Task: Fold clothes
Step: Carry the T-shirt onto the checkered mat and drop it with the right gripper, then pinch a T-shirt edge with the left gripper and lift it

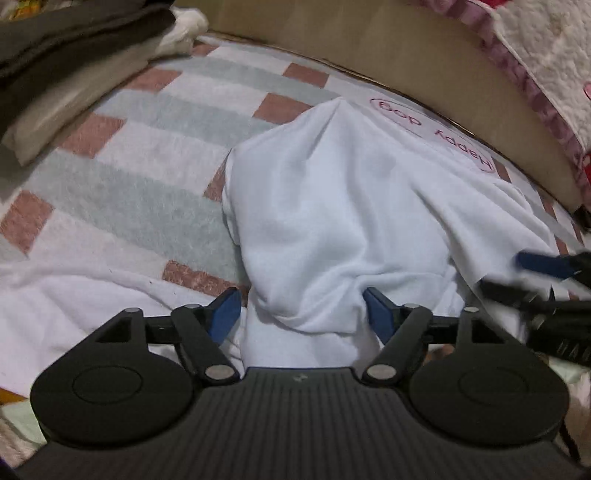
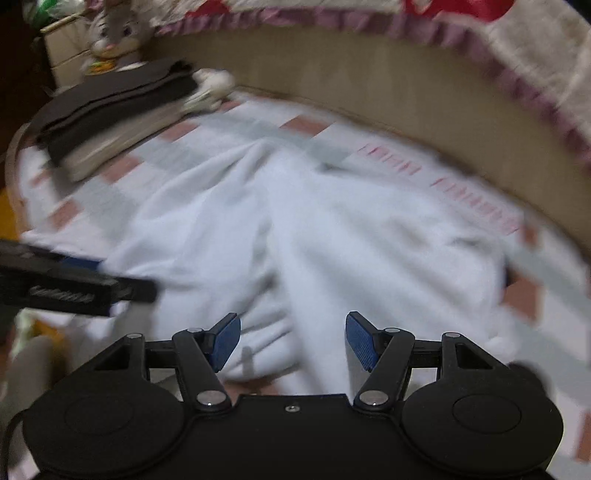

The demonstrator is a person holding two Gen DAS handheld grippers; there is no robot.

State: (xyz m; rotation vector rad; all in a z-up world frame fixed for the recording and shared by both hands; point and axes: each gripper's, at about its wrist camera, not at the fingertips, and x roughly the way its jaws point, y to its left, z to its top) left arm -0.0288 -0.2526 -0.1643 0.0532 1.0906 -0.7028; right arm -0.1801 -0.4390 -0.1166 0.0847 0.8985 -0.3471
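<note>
Both grippers hang over the white shirt (image 1: 332, 206) with jaws spread. Left gripper (image 1: 303, 314) has a bunched fold of the shirt between its blue pads (image 1: 225, 314), but the pads stand clear of the cloth — nothing is clamped. Right gripper (image 2: 291, 339) is likewise wide apart above the shirt, gripping nothing; its view is blurred. In the left view it shows at the right edge, just beside the shirt's hem. The shirt lies crumpled on a checked blanket (image 1: 122, 177) of white, grey-green and pink squares, with pink lettering (image 1: 436, 133) near its far edge. A tan board (image 1: 406, 51) curves behind it, touching the blanket's far side. Well to the left sits a stack of folded clothes (image 2: 118, 110) — dark on top, pale below. A stuffed toy (image 2: 114, 29) sits behind the stack.
</note>
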